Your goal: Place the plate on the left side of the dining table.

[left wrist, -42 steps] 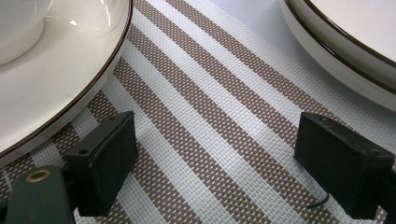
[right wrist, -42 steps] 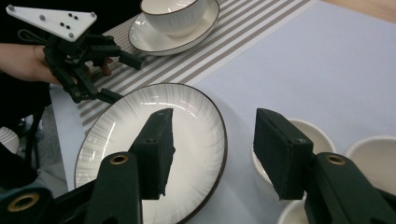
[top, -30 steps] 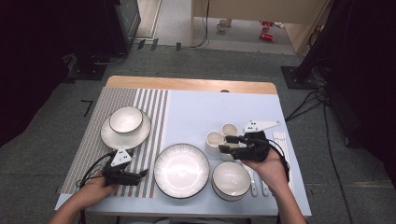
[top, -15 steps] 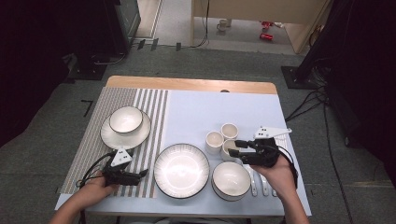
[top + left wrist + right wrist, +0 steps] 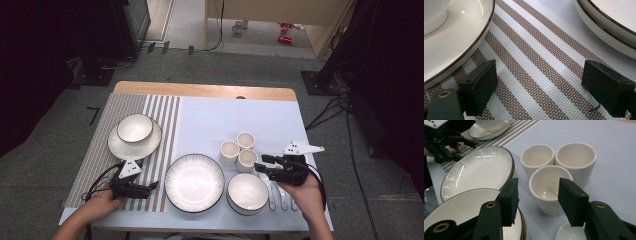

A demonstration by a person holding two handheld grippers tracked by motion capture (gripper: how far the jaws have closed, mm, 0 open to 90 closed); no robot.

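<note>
The table [image 5: 210, 125] carries a striped mat [image 5: 100, 145] on my left, with a bowl on a saucer [image 5: 134, 135] on it. A plate [image 5: 194, 182] sits centre front, a bowl [image 5: 247, 192] to its right. Three cups [image 5: 239, 150] cluster behind that bowl. My left gripper [image 5: 539, 82] rests low over the mat, jaws wide, holding nothing. My right gripper [image 5: 537, 197] has its jaws spread either side of the nearest cup [image 5: 549, 187], seemingly not yet touching it.

Black claws [image 5: 537, 200], brass screws, grey triangular plates, trailing cables.
</note>
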